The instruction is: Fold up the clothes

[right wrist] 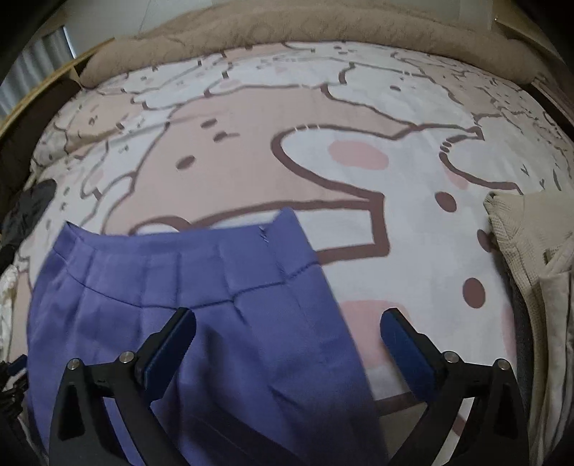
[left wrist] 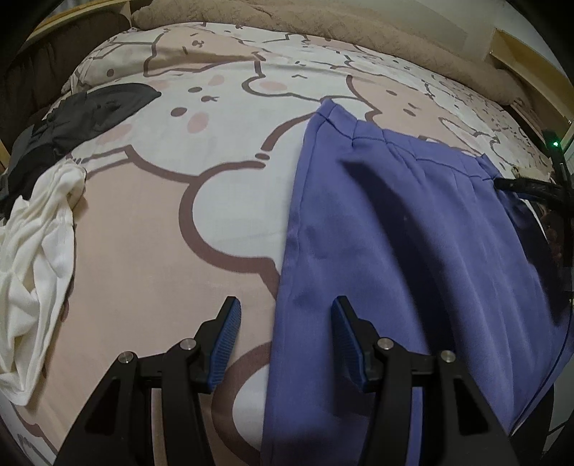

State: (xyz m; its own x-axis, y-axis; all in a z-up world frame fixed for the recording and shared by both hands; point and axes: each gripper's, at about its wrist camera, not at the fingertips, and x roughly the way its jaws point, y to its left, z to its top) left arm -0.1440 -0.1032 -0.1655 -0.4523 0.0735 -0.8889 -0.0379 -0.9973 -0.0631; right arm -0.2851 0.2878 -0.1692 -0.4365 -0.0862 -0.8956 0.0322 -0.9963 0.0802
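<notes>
Purple trousers [left wrist: 394, 215] lie flat on the bed, waistband toward the far side. In the left wrist view my left gripper [left wrist: 286, 306] stands open above their left edge. One pad is over the sheet and the other over the purple cloth, and nothing is pinched. In the right wrist view the purple trousers [right wrist: 179, 286] fill the lower left. My right gripper [right wrist: 288, 317] is wide open over their right edge, the left finger above the cloth and the right finger above the bare sheet. Neither gripper holds anything.
The bed sheet [left wrist: 143, 215] is pink and white with a cartoon print. A crumpled white garment [left wrist: 36, 251] and a dark grey one [left wrist: 89, 111] lie at the left. A beige blanket [right wrist: 287, 28] runs along the far side. A beige waffle-knit garment [right wrist: 531, 233] lies at the right.
</notes>
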